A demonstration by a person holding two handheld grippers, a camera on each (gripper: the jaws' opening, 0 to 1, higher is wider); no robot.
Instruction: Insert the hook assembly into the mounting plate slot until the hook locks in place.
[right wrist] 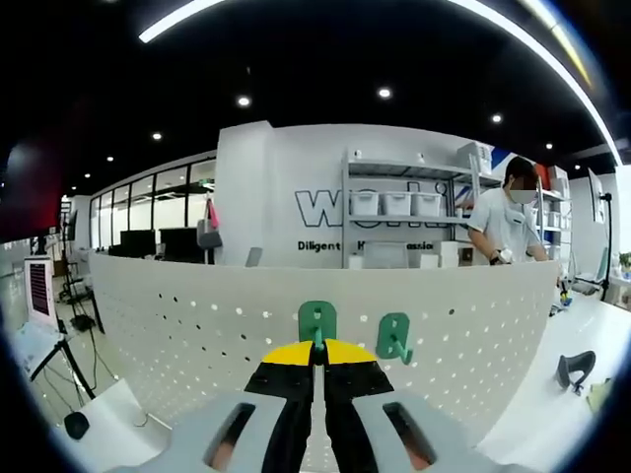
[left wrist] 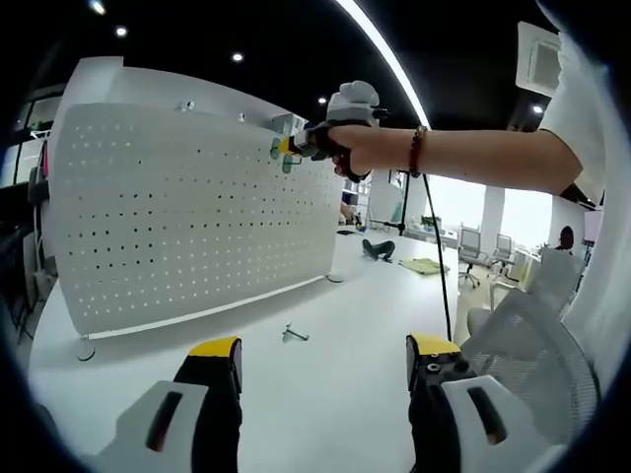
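A white pegboard mounting plate (left wrist: 177,217) stands upright on a white table (left wrist: 325,296). In the left gripper view a hand holds my right gripper (left wrist: 301,146) against the board's upper right corner, with a green hook (left wrist: 283,154) at its tip. In the right gripper view my right gripper (right wrist: 317,351) is shut on that green hook (right wrist: 317,320), which is pressed to the pegboard (right wrist: 177,315). A second green hook (right wrist: 394,337) hangs on the board just to its right. My left gripper (left wrist: 325,350) stands open over the table with nothing between its jaws.
A small loose hook part (left wrist: 294,334) lies on the table in front of the board. A mesh office chair (left wrist: 532,345) stands at the right. Beyond the board a person (right wrist: 503,222) stands by shelves with bins, and a dark object (right wrist: 575,370) lies on the table.
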